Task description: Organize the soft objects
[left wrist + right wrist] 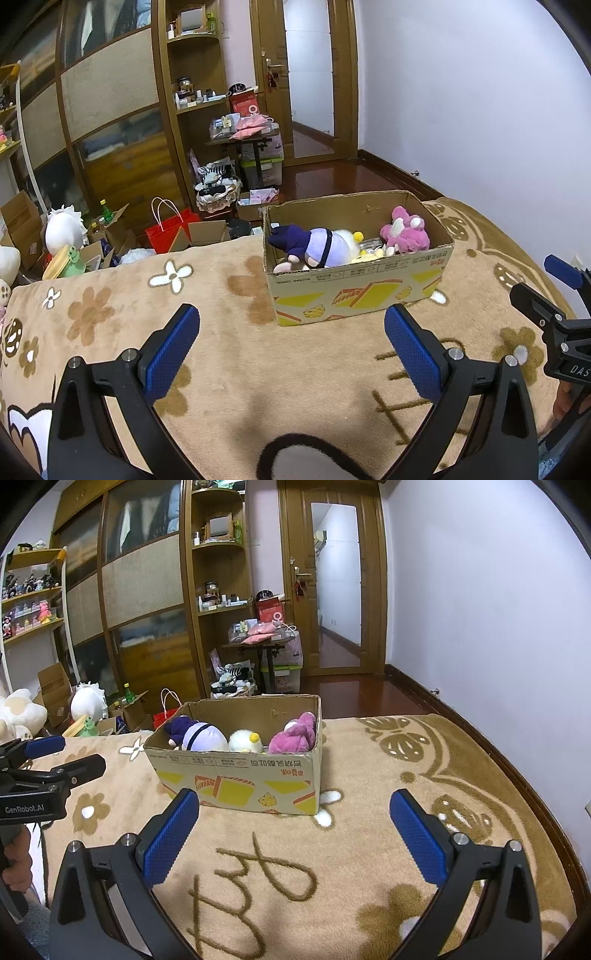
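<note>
An open cardboard box [354, 288] [236, 775] stands on a beige flowered blanket [221, 350] [369, 849]. Inside lie a purple plush doll [317, 247] [199, 734], a pink plush [406, 230] [295, 733] and a white-and-yellow plush [245, 741] [356, 240]. My left gripper [291, 347] is open and empty, in front of the box. My right gripper [295, 830] is open and empty, also in front of the box. Each gripper shows at the edge of the other's view: the right one [557, 295], the left one [48, 760].
Beyond the blanket's far edge lie a red bag [168, 230], cardboard boxes [22, 225], white plush toys [64, 225] [22, 710] and a green frog toy [72, 258]. A wardrobe, shelves, a cluttered small table [247, 136] and a door stand behind.
</note>
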A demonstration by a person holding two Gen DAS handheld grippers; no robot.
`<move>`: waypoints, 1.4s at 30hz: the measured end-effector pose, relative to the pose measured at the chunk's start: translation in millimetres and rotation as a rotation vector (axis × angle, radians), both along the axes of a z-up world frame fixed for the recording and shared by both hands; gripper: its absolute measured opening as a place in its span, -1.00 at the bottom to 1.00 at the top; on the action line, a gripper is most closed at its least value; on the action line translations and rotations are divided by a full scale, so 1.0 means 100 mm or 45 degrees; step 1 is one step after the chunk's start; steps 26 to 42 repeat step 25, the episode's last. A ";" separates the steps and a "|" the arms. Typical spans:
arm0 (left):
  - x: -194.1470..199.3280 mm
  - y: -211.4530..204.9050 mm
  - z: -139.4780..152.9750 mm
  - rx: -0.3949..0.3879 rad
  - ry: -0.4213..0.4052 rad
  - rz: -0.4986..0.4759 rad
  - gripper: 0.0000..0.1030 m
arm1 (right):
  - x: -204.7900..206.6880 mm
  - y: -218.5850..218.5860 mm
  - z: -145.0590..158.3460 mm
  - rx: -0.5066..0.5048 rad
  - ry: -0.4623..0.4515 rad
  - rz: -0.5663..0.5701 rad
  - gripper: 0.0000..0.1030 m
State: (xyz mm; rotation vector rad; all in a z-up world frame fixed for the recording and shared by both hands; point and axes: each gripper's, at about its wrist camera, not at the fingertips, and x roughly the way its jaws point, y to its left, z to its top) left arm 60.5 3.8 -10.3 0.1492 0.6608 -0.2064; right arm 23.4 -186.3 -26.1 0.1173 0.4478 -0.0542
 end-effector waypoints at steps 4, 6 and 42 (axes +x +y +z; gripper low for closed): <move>-0.01 0.00 0.01 0.001 -0.008 0.011 0.93 | 0.00 0.00 0.00 0.003 0.002 -0.001 1.00; -0.01 0.01 0.01 -0.001 -0.004 0.015 0.93 | 0.00 0.00 -0.02 0.004 0.005 -0.001 1.00; 0.02 0.01 0.01 0.009 0.011 0.013 0.93 | 0.01 -0.01 -0.03 0.002 0.009 0.002 1.00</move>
